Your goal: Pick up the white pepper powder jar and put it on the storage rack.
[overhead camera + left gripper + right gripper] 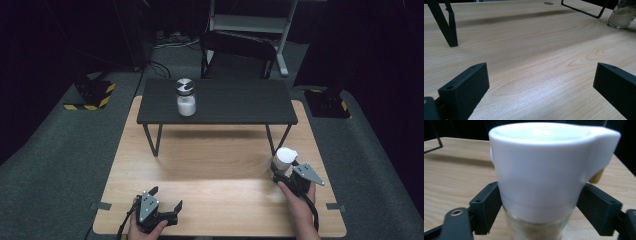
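Right gripper: the black two-jaw right gripper (281,172) is at the right side of the light wooden table (210,160), its jaws clamped on either side of a glass jar with a white plastic flip-top lid (284,159)
Grip detail: in the right gripper view the two black jaws press the jar (541,195) from left and right just under the white lid, at the top of the glass body
Jar position: upright on the tabletop near the right edge, just in front of the right-hand leg of the low black shelf (216,101)
Left gripper: the black left gripper (165,200) sits near the front left of the table, jaws wide apart with only bare wood between them
Other jar: a glass jar with a silver metal lid (186,97), holding white powder, stands upright on the left part of the black shelf, well apart from both grippers
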Tool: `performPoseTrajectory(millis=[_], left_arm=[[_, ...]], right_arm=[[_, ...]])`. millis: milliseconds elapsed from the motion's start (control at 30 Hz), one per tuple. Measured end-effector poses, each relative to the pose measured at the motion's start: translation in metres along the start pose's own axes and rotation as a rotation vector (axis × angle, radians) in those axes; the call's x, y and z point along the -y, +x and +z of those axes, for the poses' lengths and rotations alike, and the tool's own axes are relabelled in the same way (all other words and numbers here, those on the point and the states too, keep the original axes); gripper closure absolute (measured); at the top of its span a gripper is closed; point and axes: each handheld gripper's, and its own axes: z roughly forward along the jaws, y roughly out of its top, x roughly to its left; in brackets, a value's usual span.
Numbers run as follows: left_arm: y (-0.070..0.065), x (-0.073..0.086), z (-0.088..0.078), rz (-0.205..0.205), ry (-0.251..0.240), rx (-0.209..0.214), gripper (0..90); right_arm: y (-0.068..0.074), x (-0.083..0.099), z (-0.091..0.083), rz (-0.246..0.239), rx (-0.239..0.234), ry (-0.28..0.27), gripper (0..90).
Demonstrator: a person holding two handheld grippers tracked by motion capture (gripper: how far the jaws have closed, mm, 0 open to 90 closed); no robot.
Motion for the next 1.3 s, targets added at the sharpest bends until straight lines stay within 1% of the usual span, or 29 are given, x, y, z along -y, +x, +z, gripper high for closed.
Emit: performPoseTrajectory(millis=[67,100,200,233,433,667,767,1000,1067,1233,1300], left_arm=[[0.0,0.0,0.0,-0.003,0.0,0.001,0.6],[0.0,0.0,0.0,-0.004,0.0,0.001,0.6],[0.0,0.0,0.0,-0.005,0.001,0.001,0.7],[0.0,0.0,0.0,-0.004,0.001,0.001,0.6],[0.0,-0.001,0.001,0.001,0.007,-0.001,0.6],[-0.001,0.0,0.0,0.004,0.0,-0.001,0.6],[-0.001,-0.001,0.0,0.006,0.004,0.0,0.6],[-0.002,-0.001,0.0,0.009,0.007,-0.002,0.6],[-0.002,-0.001,0.0,0.01,0.006,-0.001,0.6],[-0.002,-0.002,0.001,0.011,0.009,-0.003,0.6],[-0.002,-0.001,0.001,0.012,0.009,-0.002,0.6]], right_arm=[[0.001,0.0,0.002,0.01,0.0,-0.002,26.0],[0.003,0.0,0.002,0.009,0.006,-0.006,27.6],[0.009,0.002,0.003,0.025,0.029,-0.021,30.2],[0.009,0.003,0.003,0.031,0.029,-0.022,30.2],[0.01,0.0,0.003,0.028,0.03,-0.013,30.4],[0.008,-0.004,-0.003,0.016,-0.001,-0.003,30.5],[0.01,-0.005,-0.008,0.003,-0.013,-0.014,30.5],[0.016,-0.01,-0.022,-0.008,-0.057,-0.045,30.5],[0.018,-0.014,-0.025,-0.016,-0.071,-0.047,30.5],[0.022,-0.022,-0.031,-0.018,-0.096,-0.06,30.5],[0.025,-0.026,-0.033,-0.02,-0.099,-0.067,30.5]])
